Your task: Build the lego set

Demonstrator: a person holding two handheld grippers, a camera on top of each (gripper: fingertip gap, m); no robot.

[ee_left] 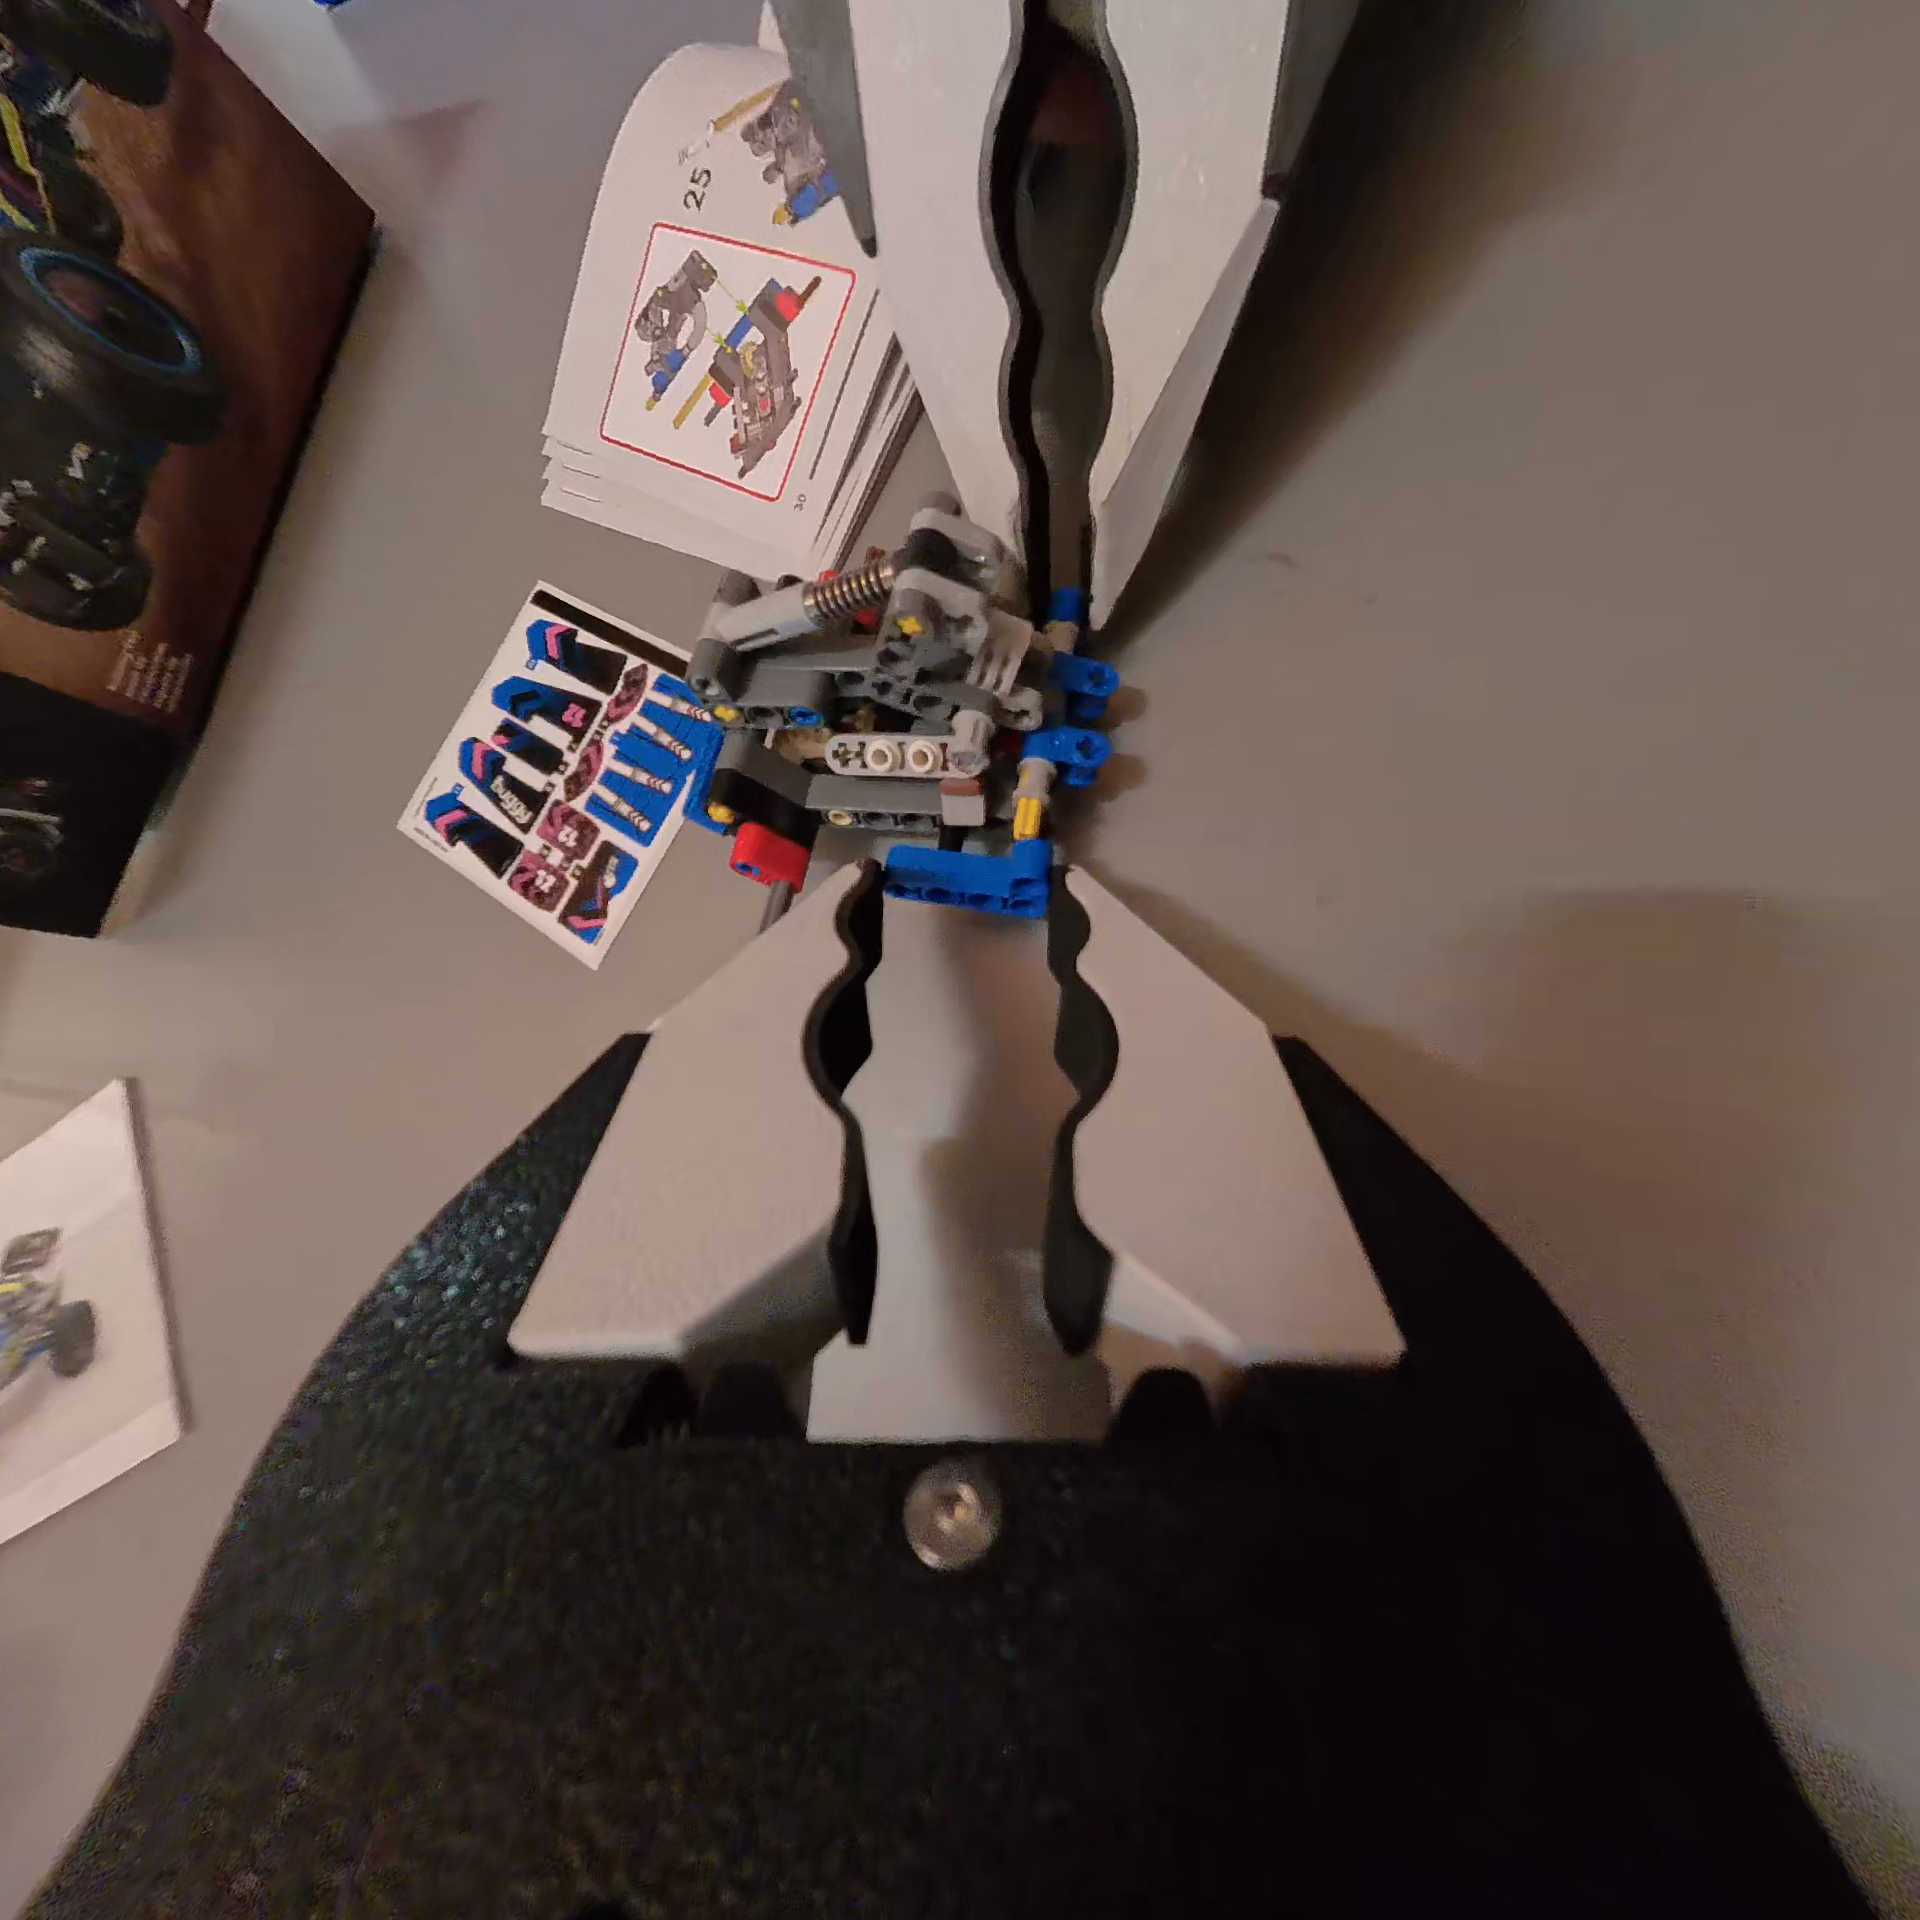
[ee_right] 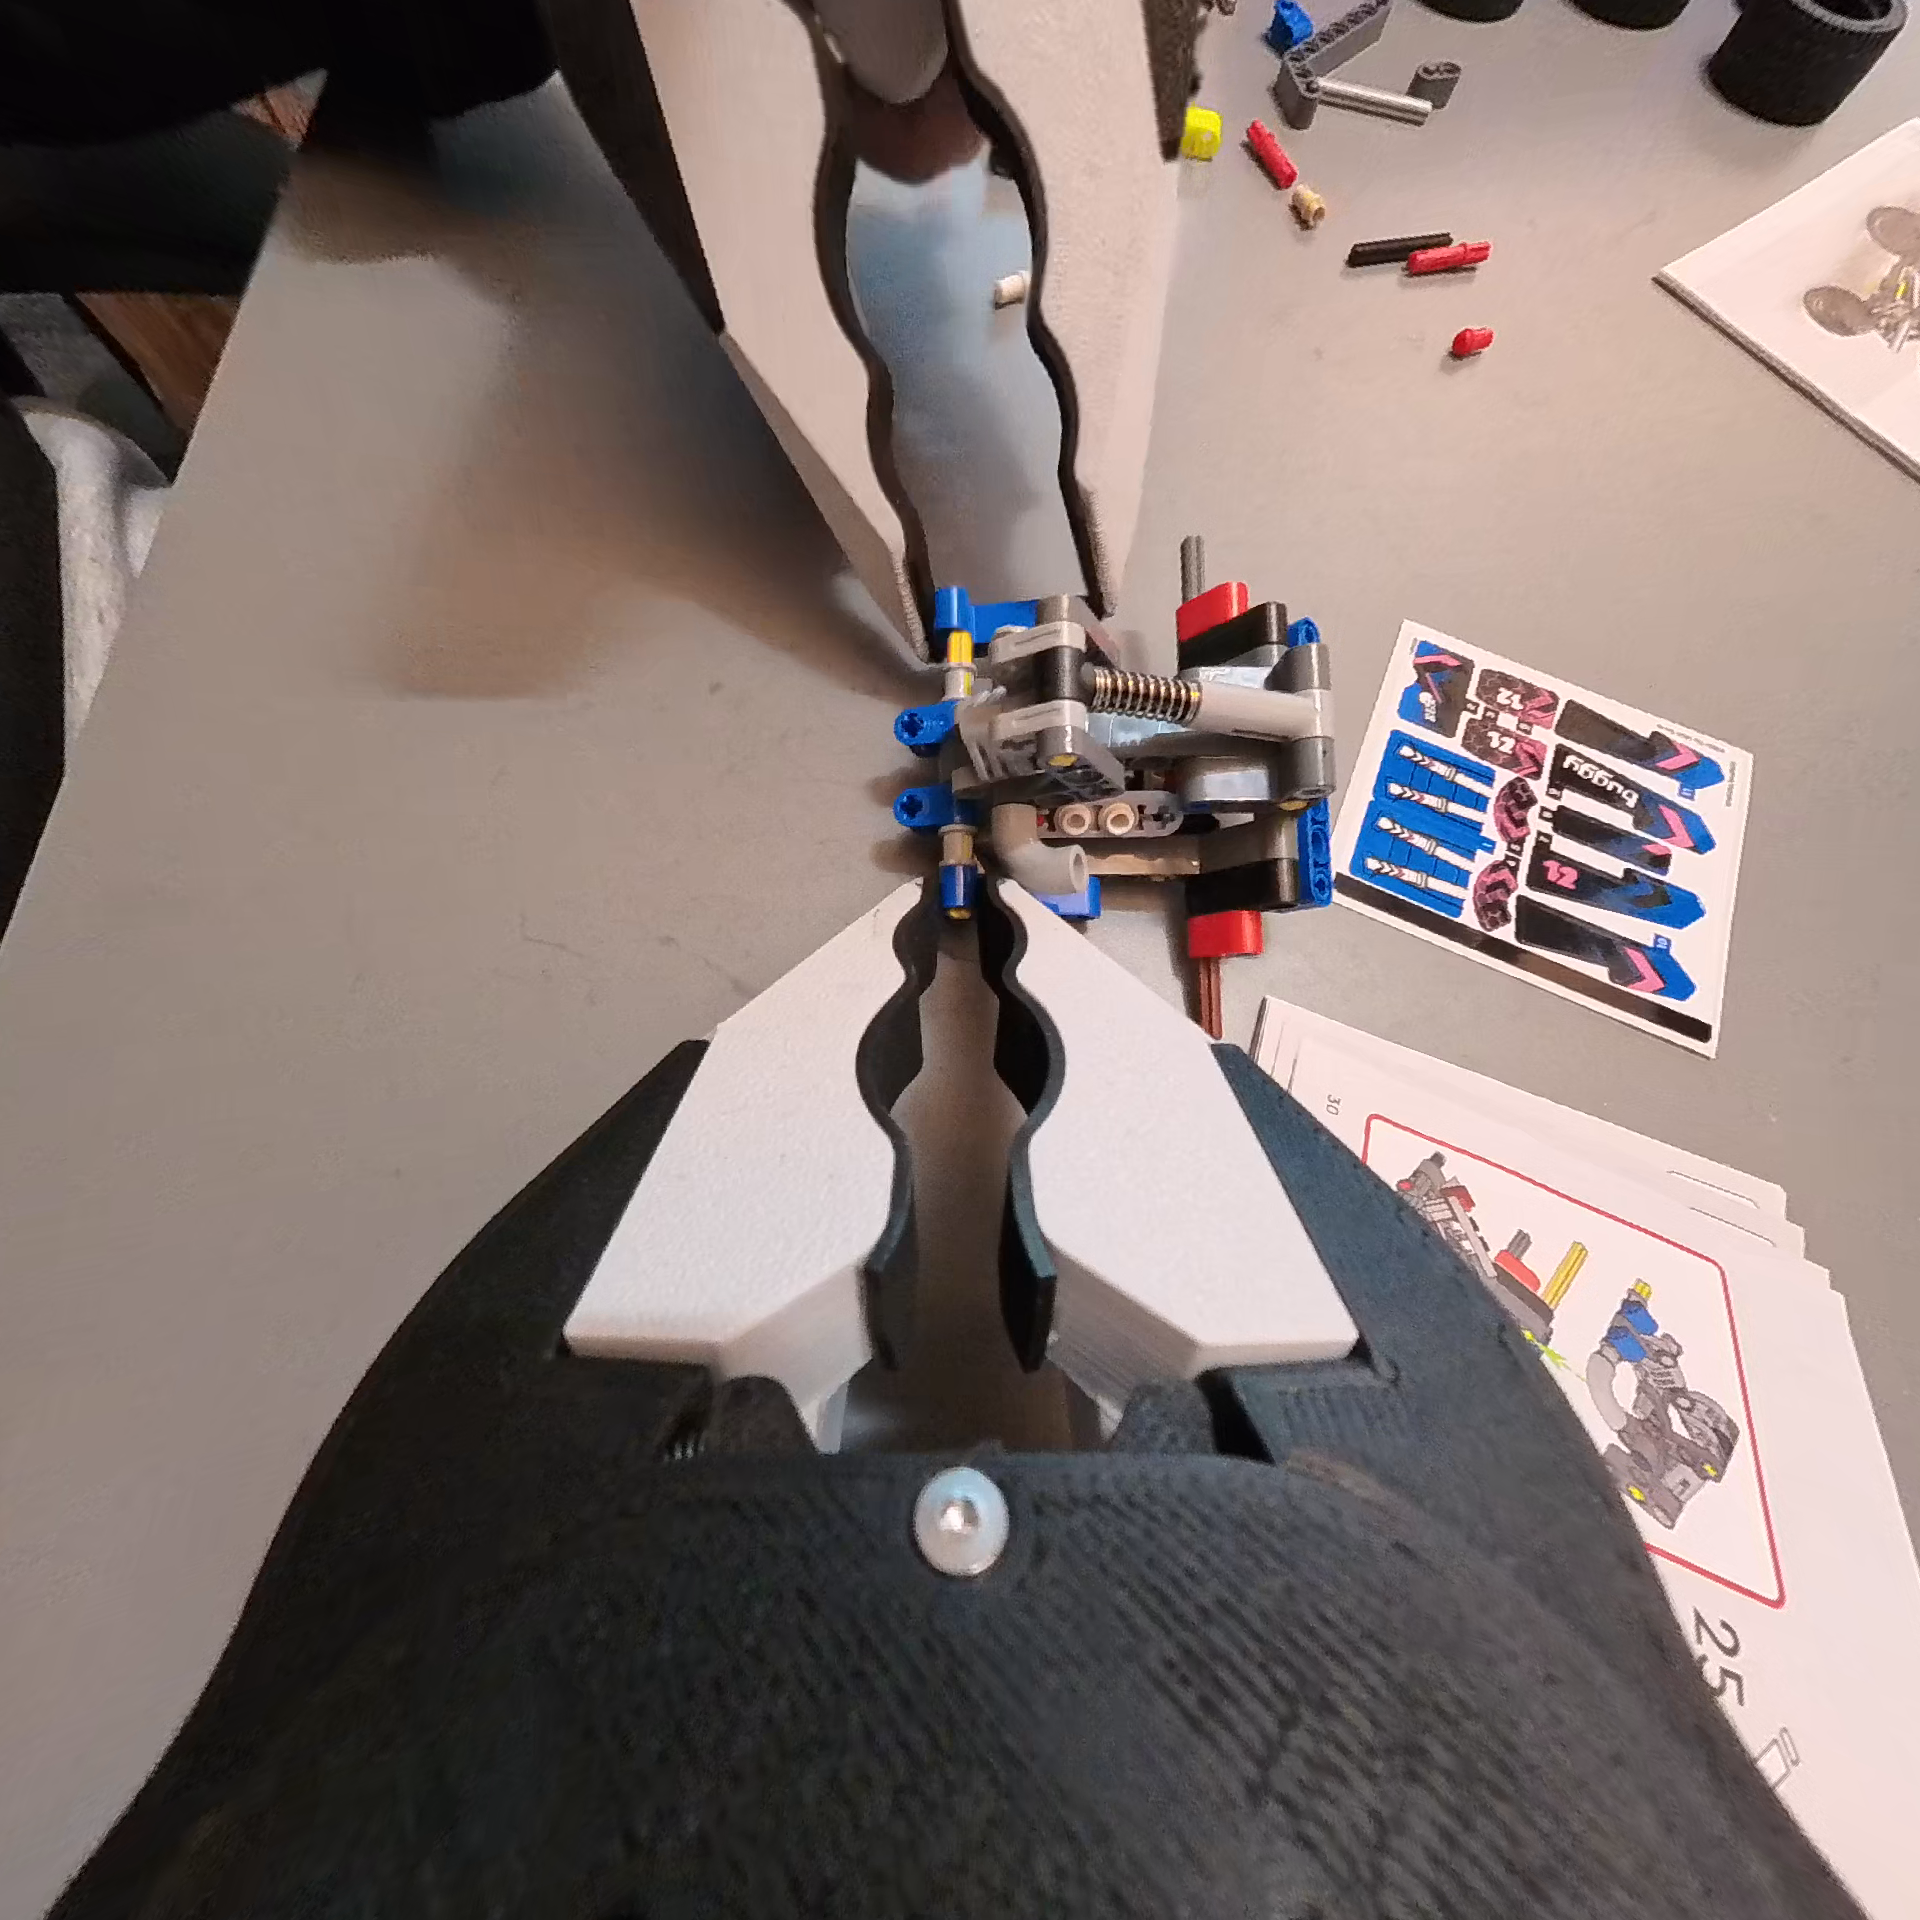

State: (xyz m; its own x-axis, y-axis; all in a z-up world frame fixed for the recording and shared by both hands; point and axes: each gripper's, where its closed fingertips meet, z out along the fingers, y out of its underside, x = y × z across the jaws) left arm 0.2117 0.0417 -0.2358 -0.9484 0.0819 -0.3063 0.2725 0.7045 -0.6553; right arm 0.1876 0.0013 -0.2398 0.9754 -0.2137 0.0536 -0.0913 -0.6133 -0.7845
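A grey, black and blue Technic chassis with a spring shock absorber [ee_left: 883, 717] rests on the grey table [ee_left: 1455, 727]; it also shows in the right wrist view [ee_right: 1122, 748]. My left gripper [ee_left: 966, 878] is shut on the blue L-shaped beam [ee_left: 966, 881] at one side of the chassis. My right gripper [ee_right: 958, 894] is nearly closed, pinching the blue end piece [ee_right: 958, 885] on a yellow axle at the opposite side. Each gripper faces the other across the chassis: the right [ee_left: 1055, 603] from above in the left view, the left [ee_right: 1008, 613] likewise in the right view.
A sticker sheet [ee_right: 1538, 831] lies right beside the chassis. An open instruction booklet [ee_right: 1558, 1299] lies close by, and the set's box [ee_left: 125, 416] farther off. Loose red, black and yellow pins [ee_right: 1418, 255], a grey frame piece and black tyres [ee_right: 1787, 52] lie at the far table side.
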